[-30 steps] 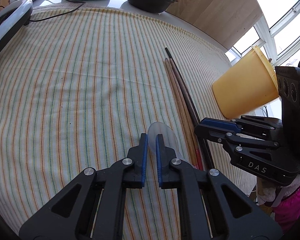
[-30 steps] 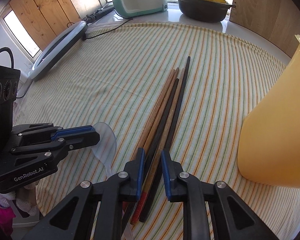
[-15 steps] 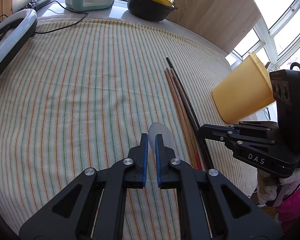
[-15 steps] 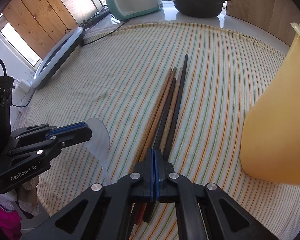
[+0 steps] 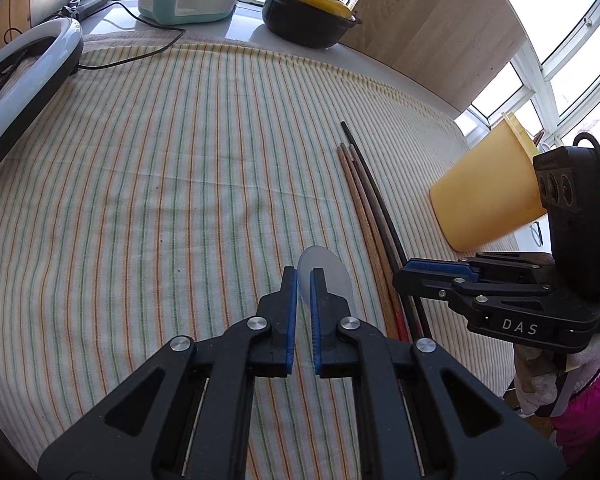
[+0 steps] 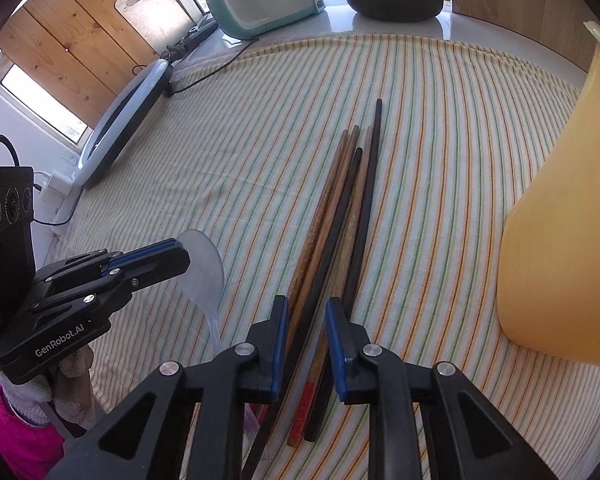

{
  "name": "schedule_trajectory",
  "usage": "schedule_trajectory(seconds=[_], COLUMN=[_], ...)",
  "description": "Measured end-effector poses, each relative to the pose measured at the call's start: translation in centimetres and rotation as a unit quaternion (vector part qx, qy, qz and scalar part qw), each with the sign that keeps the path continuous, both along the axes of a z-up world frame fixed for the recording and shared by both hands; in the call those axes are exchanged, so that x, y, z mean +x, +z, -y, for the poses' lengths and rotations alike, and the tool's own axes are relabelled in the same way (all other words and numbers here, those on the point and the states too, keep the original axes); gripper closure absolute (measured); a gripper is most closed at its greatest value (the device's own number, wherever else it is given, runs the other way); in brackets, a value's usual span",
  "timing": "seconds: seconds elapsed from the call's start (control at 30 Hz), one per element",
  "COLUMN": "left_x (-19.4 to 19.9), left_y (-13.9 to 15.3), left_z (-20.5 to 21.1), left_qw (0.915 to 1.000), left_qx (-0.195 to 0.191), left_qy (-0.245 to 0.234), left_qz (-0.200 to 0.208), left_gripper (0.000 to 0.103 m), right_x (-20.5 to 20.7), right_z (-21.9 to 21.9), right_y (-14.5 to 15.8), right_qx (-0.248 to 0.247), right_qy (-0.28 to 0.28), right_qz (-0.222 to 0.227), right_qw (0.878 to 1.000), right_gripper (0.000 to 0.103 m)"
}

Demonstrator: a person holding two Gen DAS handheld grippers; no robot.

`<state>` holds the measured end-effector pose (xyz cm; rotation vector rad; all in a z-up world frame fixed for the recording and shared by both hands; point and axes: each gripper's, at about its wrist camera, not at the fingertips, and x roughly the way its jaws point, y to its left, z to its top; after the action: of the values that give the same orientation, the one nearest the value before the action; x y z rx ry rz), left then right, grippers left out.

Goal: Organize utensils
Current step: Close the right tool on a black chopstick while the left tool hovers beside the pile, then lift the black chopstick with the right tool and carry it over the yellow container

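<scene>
Between the right tool's blue pads lie the thick ends of the chopsticks, a bundle of brown and black sticks on the striped cloth covering the counter. Its jaws are opening, the pads straddling the sticks without pressing them. To do this step well, I judge the tool should sink until both pads flank the whole bundle, then close squarely, so that no stick rolls out; a lift near the thick ends will let the tips droop, so tilt them up toward the yellow tub at 3 o'clock.

At 9 o'clock, the left tool is clamped on the bowl of a clear plastic spoon, held just above the cloth beside the sticks. Keep it still and apart from the bundle.

Half a second ago the right pads were pressed together above the sticks; now they stand apart around them, much as a second ago. The left tool's grip on the spoon is unchanged, and the sticks and tub have not shifted.
</scene>
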<state>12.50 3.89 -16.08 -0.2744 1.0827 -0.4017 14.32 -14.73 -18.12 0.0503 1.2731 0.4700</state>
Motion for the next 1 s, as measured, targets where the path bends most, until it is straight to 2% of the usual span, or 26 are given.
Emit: schedule_trajectory(seconds=[0.1, 0.2, 0.3, 0.53, 0.73, 1.0], left_x=[0.0, 0.1, 0.2, 0.1, -0.1, -0.7], left_y=[-0.1, -0.2, -0.3, 0.3, 1.4, 5.1], left_z=[-0.1, -0.4, -0.7, -1.2, -1.5, -1.4], left_qw=[1.0000, 1.0000, 1.0000, 0.9999, 0.9998, 0.9979], left_qx=[0.002, 0.003, 0.000, -0.002, -0.004, 0.008], left_qy=[0.001, 0.004, 0.007, 0.009, 0.010, 0.004], left_qz=[-0.002, -0.002, -0.005, 0.005, 0.016, 0.065], left_gripper=[0.099, 0.099, 0.099, 0.100, 0.101, 0.102], right_x=[0.4, 0.7, 0.7, -0.3, -1.6, -4.5], right_z=[-0.1, -0.1, 0.2, 0.6, 1.1, 2.5], right_y=[-0.5, -1.1, -0.9, 0.5, 2.7, 7.9], right_qx=[0.007, 0.020, 0.016, 0.027, 0.042, 0.054], right_qy=[-0.003, -0.011, -0.026, -0.022, -0.020, -0.011], right_qz=[-0.013, -0.023, -0.017, 0.004, 0.038, 0.125], right_qw=[1.000, 0.999, 0.999, 0.999, 0.998, 0.991], right_gripper=[0.093, 0.095, 0.097, 0.100, 0.100, 0.100])
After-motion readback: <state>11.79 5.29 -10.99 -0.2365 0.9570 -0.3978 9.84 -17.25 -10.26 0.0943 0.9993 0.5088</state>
